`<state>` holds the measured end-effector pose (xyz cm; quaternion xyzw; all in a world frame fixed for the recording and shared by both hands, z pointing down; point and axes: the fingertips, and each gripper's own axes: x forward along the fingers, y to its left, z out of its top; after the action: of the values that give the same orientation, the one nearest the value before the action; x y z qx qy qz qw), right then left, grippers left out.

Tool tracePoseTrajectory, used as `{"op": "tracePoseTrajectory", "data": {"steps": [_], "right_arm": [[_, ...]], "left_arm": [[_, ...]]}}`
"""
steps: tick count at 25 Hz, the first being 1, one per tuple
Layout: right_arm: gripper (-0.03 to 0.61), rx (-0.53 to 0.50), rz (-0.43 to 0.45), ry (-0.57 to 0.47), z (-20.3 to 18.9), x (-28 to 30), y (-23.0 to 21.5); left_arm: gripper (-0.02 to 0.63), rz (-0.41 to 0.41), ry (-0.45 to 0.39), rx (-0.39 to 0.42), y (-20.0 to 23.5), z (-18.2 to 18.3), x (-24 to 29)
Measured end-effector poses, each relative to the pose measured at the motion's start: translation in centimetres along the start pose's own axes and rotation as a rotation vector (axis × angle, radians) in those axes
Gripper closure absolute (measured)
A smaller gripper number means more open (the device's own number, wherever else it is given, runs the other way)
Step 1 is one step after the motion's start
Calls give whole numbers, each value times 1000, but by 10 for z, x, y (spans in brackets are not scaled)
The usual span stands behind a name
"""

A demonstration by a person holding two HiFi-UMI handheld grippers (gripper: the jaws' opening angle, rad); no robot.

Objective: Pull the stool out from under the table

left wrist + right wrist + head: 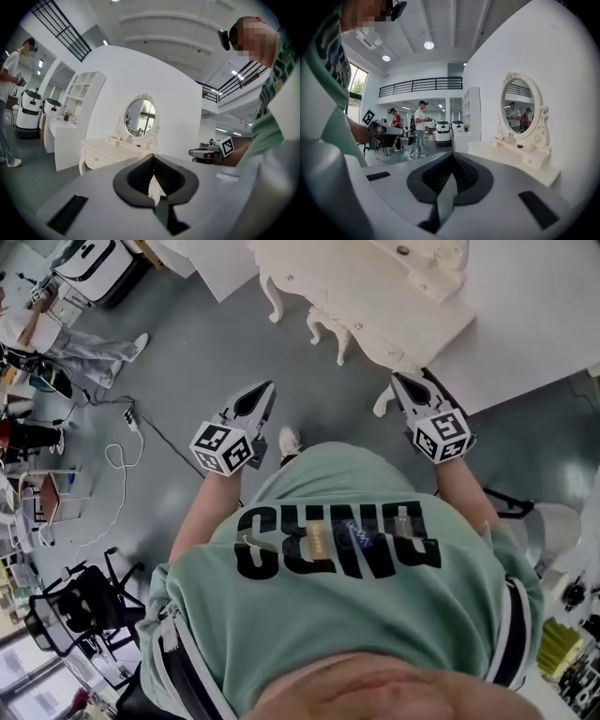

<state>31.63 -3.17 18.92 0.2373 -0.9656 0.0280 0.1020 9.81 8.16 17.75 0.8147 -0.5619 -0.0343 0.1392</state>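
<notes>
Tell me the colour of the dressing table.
The dressing table is cream white; it shows best in the head view.

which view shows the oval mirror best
The left gripper view: the mirror faces the camera squarely, its whole frame showing. The right gripper view catches it at a slant. The head view shows only the table from above.

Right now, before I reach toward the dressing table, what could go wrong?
1. Both the left gripper and right gripper are shut and empty; they likely need opening before grabbing anything.
2. Loose cables lie on the floor to your left; stepping back could snag them.
3. Bumping the dressing table might shake its mirror.
</notes>
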Motion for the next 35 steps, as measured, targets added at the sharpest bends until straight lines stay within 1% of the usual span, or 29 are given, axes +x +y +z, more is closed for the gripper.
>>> {"op": "tracePoseTrajectory", "data": {"steps": [5, 9, 13, 16, 20, 24, 28, 31, 33, 35], "right_arm": [[584, 6, -96, -2, 26, 87, -21], [584, 17, -167, 0, 54, 148, -36], [584, 15, -177, 9, 68, 201, -49], [584, 11, -170, 30, 67, 223, -59], [584, 28, -145, 46, 56, 246, -90], [584, 25, -56, 26, 54, 272, -135], [584, 2, 29, 13, 59, 277, -158], [584, -25, 101, -3, 69, 282, -184], [584, -29, 132, -12, 63, 287, -197], [584, -32, 144, -16, 54, 293, -203]], "left_arm": [[604, -108, 20, 11, 100, 29, 54], [604, -206, 71, 27, 160, 55, 96], [605, -239, 96, 33, 206, 66, 128], [604, -243, 102, 23, 227, 67, 149], [604, -215, 118, 15, 244, 63, 185], [604, -130, 115, 28, 255, 65, 226], [604, -39, 90, 14, 245, 69, 243], [604, 17, 96, 22, 233, 72, 271], [604, 39, 99, 18, 230, 65, 286], [604, 45, 96, 15, 228, 56, 294]]}}
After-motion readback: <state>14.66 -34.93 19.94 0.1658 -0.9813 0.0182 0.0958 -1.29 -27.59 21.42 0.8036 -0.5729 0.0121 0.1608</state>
